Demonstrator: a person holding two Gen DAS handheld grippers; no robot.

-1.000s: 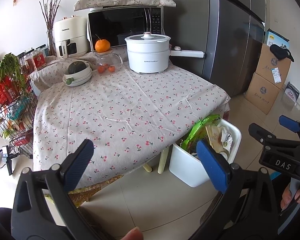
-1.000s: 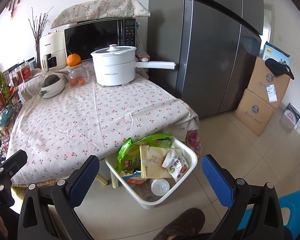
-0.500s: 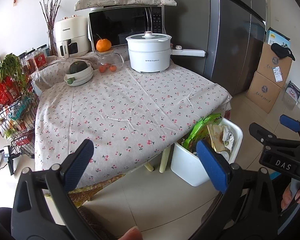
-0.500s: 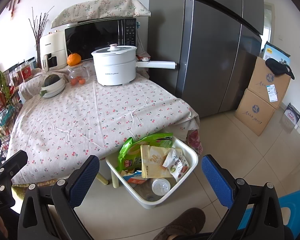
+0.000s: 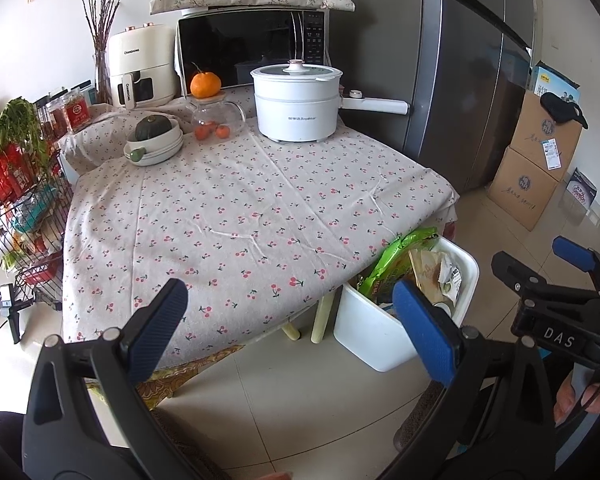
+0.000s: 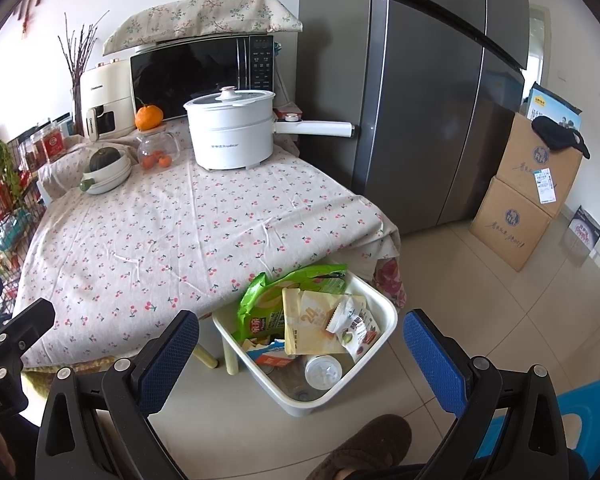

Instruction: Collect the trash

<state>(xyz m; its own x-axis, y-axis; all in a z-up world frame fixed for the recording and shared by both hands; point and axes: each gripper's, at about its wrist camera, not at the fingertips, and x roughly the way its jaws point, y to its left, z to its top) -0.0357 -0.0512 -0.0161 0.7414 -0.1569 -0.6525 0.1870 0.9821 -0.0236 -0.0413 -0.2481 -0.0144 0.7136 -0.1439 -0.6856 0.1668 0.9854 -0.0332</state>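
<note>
- Left wrist view: the left gripper (image 5: 290,320) fills the bottom of the frame, its blue-padded fingers (image 5: 156,330) spread wide with nothing between them.
- At lower right of centre a white bin (image 5: 374,336) stands on the floor tiles, tucked against the near right corner of the table (image 5: 236,216) with the cherry-print cloth.
- A green snack bag (image 5: 396,256) leans up out of the bin, its long axis tilted from lower left to upper right, its top edge toward the table edge.
- At the right edge the right gripper (image 5: 556,276) shows from the side, one blue fingertip up; its jaws stand apart.
- At upper centre a white electric pot (image 5: 296,102) sits on the far end of the table, its handle pointing right.

- Right wrist view: the right gripper (image 6: 300,344) is likewise spread wide and holds nothing; the bin (image 6: 374,350) lies between its fingers, at lower centre.
- In the bin the green bag (image 6: 268,312) lies along the far left wall, a cream pouch (image 6: 308,328) stands upright just beside it, a small torn wrapper (image 6: 354,326) leans on the pouch, and a round plastic lid (image 6: 323,371) lies flat on the bottom.
- The bin's long axis runs from lower left to upper right.
- A brown slipper (image 6: 364,454) shows at the bottom edge.
</note>
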